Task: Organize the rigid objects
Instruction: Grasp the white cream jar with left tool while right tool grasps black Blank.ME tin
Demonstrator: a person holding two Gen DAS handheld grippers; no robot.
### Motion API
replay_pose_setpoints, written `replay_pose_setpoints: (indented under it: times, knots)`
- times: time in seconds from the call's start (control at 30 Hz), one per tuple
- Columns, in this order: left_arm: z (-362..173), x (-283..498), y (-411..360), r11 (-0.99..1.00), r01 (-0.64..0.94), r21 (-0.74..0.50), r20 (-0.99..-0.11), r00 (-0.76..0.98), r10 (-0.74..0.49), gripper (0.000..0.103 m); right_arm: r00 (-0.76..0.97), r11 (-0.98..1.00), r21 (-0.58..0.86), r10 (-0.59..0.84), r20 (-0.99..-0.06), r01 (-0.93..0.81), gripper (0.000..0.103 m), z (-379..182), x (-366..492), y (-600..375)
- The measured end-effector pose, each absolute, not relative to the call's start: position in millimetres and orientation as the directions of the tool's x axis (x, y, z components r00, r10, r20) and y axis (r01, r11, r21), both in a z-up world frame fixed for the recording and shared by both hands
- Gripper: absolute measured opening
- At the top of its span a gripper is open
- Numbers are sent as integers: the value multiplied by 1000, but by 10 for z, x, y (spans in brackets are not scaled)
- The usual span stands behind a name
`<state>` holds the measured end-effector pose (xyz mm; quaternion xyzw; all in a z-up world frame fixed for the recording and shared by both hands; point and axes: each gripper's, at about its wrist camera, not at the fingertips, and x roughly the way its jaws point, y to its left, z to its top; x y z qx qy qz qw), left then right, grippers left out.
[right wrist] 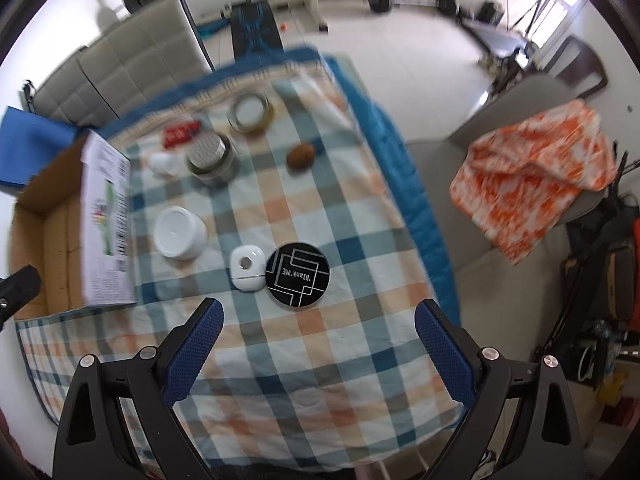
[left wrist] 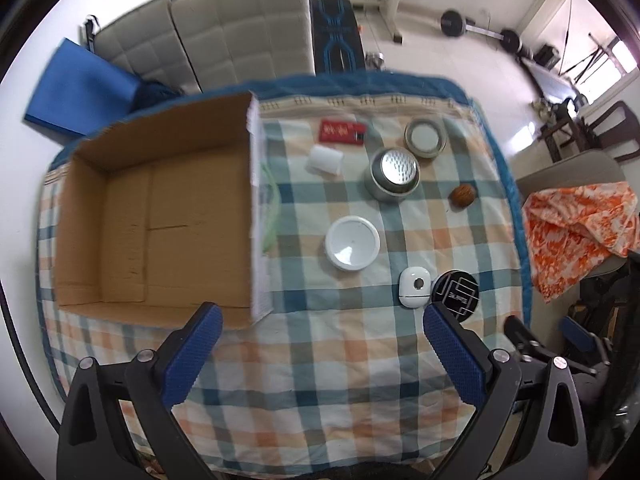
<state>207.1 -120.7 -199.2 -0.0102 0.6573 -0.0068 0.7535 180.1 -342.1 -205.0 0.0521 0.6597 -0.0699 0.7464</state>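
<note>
An open empty cardboard box [left wrist: 168,216] [right wrist: 48,240] stands on the left of the checked tablecloth [left wrist: 340,352]. To its right lie a white round jar [left wrist: 352,243] [right wrist: 178,233], a small white case [left wrist: 415,287] [right wrist: 247,267], a black round disc [left wrist: 456,291] [right wrist: 299,274], a metal tin [left wrist: 394,174] [right wrist: 210,156], a tape roll [left wrist: 425,137] [right wrist: 250,112], a red card [left wrist: 342,132] [right wrist: 180,133], a white cup [left wrist: 325,159] [right wrist: 162,163] and a brown ball [left wrist: 463,196] [right wrist: 300,156]. My left gripper [left wrist: 322,320] and right gripper [right wrist: 318,316] are open, empty, above the near cloth.
A grey padded bench [left wrist: 224,28] and a blue mat [left wrist: 80,88] lie beyond the table. An orange patterned cloth [right wrist: 532,176] hangs over a chair at the right. Gym weights [left wrist: 480,28] lie on the floor behind.
</note>
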Motion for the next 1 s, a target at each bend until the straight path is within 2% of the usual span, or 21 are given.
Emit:
replay_pose_setpoints:
  times: [0.2, 0.33, 0.47, 0.67, 0.8, 0.97, 1.0]
  knots:
    - [-2799, 2431, -1417, 1000, 13, 19, -999, -28, 19, 103, -40, 971, 39, 50, -998, 237, 97, -3139, 2075, -3465]
    - [-3123, 2540, -1466, 1000, 15, 26, -997, -78, 27, 103, -85, 960, 57, 83, -993, 275, 87, -3519, 2126, -3487]
    - [-3303, 2586, -1501, 999, 29, 25, -993, -114, 28, 103, -87, 959, 80, 107, -990, 272, 87, -3633, 2124, -3498]
    - [-3478, 2693, -1540, 999, 34, 15, -990, -139, 19, 103, -95, 973, -47, -26, -995, 225, 79, -3496, 2173, -3664]
    - [-3643, 2787, -1520, 1000, 20, 4, -986, -169, 7, 103, -127, 960, 94, 131, -983, 264, 80, -3524, 2240, -3779]
    - [-3891, 2867, -1536, 999, 32, -14, -978, -206, -7, 102, -154, 937, 170, 225, -962, 306, 82, -3760, 2252, -3719]
    - [-3923, 2872, -1543, 999, 41, -8, -978, -209, 0, 99, -155, 930, 180, 238, -959, 320, 82, -3758, 2231, -3724]
